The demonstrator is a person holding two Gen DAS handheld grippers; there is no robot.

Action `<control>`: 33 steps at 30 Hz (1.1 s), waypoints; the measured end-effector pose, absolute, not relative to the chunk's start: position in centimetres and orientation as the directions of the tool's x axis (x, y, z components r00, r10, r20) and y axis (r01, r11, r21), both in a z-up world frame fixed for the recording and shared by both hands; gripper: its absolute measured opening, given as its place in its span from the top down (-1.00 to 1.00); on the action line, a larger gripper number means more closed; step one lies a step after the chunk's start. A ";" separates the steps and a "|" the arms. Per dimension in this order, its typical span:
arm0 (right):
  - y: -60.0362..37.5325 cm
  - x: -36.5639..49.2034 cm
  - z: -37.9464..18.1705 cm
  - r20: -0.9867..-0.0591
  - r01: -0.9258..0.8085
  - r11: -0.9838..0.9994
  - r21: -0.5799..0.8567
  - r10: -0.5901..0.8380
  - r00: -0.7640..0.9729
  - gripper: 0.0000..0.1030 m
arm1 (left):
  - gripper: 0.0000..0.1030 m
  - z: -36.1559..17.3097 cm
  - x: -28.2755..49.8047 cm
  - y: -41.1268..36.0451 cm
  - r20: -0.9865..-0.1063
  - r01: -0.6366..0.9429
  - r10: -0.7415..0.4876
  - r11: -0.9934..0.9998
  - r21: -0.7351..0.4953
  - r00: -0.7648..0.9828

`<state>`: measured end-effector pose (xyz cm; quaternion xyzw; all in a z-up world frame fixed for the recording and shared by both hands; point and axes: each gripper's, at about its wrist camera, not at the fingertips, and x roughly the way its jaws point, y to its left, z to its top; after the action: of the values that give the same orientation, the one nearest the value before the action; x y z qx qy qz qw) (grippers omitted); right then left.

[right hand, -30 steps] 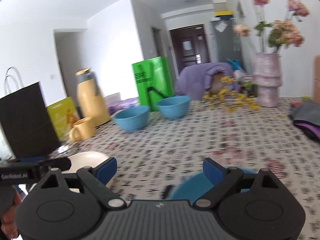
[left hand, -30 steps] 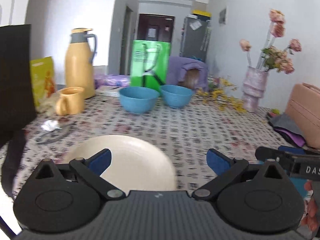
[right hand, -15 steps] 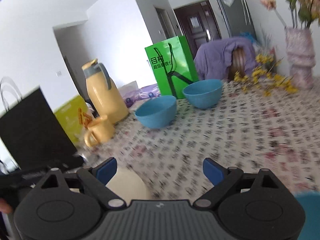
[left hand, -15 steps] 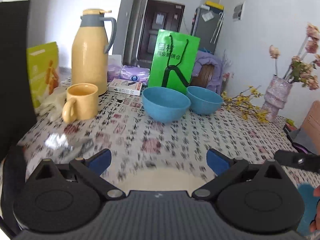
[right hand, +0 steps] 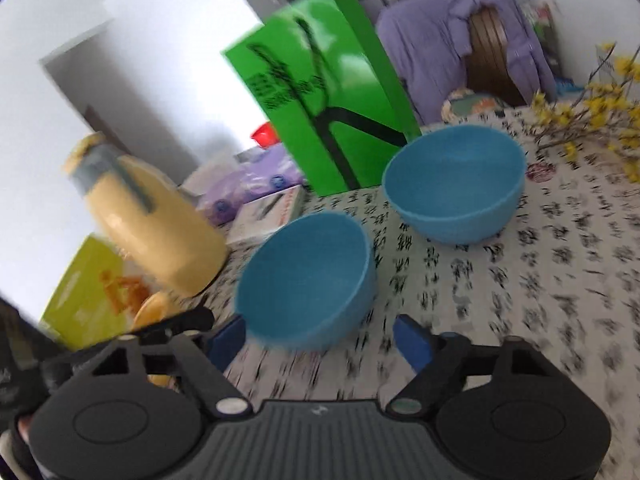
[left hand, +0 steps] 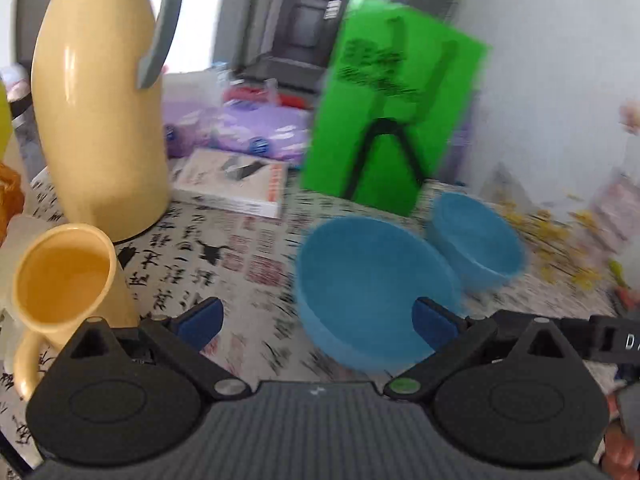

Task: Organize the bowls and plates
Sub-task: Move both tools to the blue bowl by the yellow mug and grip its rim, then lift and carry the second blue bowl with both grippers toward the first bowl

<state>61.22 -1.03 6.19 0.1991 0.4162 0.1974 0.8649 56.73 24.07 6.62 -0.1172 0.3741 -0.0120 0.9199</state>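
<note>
Two blue bowls stand side by side on the patterned tablecloth in front of a green bag. In the left wrist view, the near bowl [left hand: 372, 280] is right ahead and the far bowl [left hand: 476, 240] is behind it to the right. My left gripper [left hand: 316, 320] is open wide, its right fingertip in front of the near bowl's right side. In the right wrist view, the near bowl [right hand: 304, 276] sits just ahead of my right gripper [right hand: 320, 340]. Its jaws are closing, and the bowl's base is between the pads without being pressed. The far bowl [right hand: 452, 184] stands free.
A yellow thermos jug [left hand: 100, 120] and a yellow mug [left hand: 64, 280] stand left of the bowls. A white book [left hand: 236, 184] lies behind them, beside the green bag [left hand: 392, 112]. Yellow flower sprigs [right hand: 592, 120] lie at the right, and a purple-draped chair [right hand: 460, 40] stands beyond the table.
Both grippers have swept forward across the table to the blue bowls, and the view has rolled. The cream plate and the blue plate have dropped out of view. The right jaws have narrowed.
</note>
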 end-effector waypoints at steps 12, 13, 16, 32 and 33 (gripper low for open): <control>1.0 66.7 1.6 -0.726 -0.166 0.871 0.463 0.480 0.492 0.70 | 0.82 2.2 61.9 25.6 -0.774 -0.163 -0.144 0.938 -0.305 0.617; 1.1 66.5 1.9 -0.727 -0.172 0.873 0.457 0.478 0.493 0.73 | 0.82 2.4 61.7 25.4 -0.780 -0.174 -0.139 0.937 -0.303 0.610; 0.7 65.7 2.6 -0.723 -0.178 0.869 0.461 0.485 0.493 0.76 | 0.85 3.6 60.5 25.2 -0.776 -0.170 -0.141 0.937 -0.305 0.615; -7.1 58.2 6.9 -0.704 -0.215 0.852 0.478 0.518 0.486 0.78 | 0.83 8.7 51.8 16.4 -0.779 -0.091 -0.116 0.972 -0.217 0.616; -8.1 57.8 7.1 -0.703 -0.209 0.853 0.478 0.514 0.491 0.78 | 0.83 8.8 51.6 15.5 -0.778 -0.082 -0.121 0.973 -0.216 0.617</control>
<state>57.79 -8.15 7.14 0.1667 0.4570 0.2136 0.8472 51.57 15.50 8.80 -0.1157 0.4377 -0.0110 0.8916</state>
